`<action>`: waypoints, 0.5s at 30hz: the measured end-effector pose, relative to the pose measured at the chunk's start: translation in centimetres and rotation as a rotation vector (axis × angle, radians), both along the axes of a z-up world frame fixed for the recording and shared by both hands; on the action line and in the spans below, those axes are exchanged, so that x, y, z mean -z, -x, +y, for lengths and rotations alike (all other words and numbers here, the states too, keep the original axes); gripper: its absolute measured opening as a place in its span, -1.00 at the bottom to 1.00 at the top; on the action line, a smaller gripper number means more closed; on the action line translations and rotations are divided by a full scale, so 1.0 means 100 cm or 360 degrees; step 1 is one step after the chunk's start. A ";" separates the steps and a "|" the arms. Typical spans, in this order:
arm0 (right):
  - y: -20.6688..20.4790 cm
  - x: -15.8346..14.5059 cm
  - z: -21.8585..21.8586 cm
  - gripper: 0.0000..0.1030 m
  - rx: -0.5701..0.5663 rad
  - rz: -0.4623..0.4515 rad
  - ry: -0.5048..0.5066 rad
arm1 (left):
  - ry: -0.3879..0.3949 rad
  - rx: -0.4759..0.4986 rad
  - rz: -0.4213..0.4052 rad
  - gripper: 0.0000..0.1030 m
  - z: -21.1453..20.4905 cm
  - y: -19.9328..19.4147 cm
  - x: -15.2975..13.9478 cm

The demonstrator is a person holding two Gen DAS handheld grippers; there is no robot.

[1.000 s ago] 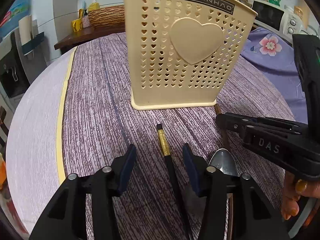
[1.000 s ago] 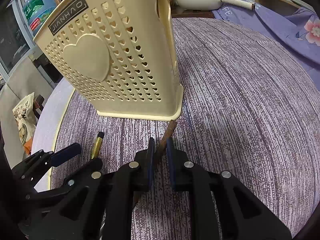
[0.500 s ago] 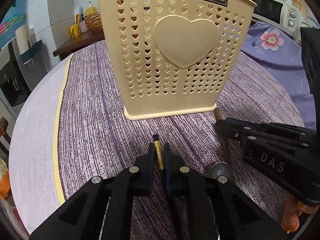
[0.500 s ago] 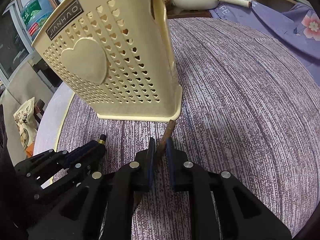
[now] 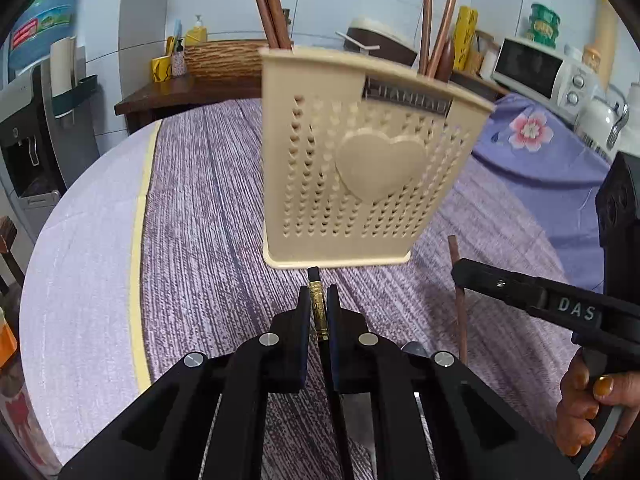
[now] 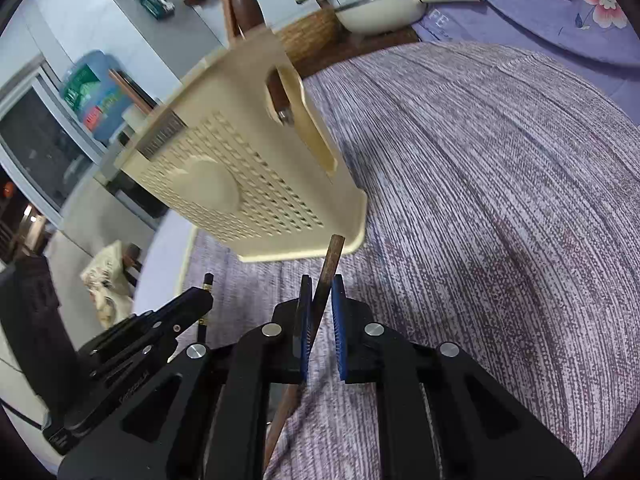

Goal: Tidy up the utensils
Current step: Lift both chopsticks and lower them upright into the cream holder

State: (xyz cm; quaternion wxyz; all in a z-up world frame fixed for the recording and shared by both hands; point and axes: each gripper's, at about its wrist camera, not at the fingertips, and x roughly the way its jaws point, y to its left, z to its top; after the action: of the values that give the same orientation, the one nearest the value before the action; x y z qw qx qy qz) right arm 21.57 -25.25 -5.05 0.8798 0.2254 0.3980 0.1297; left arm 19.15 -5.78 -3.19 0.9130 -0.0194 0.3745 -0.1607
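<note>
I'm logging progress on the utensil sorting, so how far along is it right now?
Partly done: several brown utensils already stand in the beige holder. In hand: the left hand-held gripper is shut on a black, gold-banded utensil, and the right hand-held gripper on a brown-handled utensil. Left: dropping both into the holder.

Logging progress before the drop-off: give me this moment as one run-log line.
left gripper: shut on black gold-banded utensil | right gripper: shut on brown wooden utensil | holder: upright on table, ahead | both utensils: not yet in holder
</note>
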 end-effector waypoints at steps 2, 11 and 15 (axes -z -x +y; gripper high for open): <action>0.005 -0.011 -0.004 -0.81 -0.0028 -0.0046 -0.0064 | 0.0033 -0.0012 -0.0035 -0.84 0.005 0.005 -0.009; 0.041 -0.071 -0.011 -0.84 -0.0233 -0.0307 -0.0236 | 0.0159 0.0008 -0.0193 -0.86 0.019 0.033 -0.057; 0.059 -0.092 -0.009 -0.84 -0.0300 -0.0397 -0.0200 | 0.0190 0.0036 -0.0244 -0.86 0.021 0.045 -0.071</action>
State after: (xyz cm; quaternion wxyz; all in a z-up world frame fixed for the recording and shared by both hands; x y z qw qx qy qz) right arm 15.67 -26.12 4.14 0.8905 0.2237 0.2962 0.2631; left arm 14.62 -3.67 3.88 0.9343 -0.0572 0.2936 -0.1940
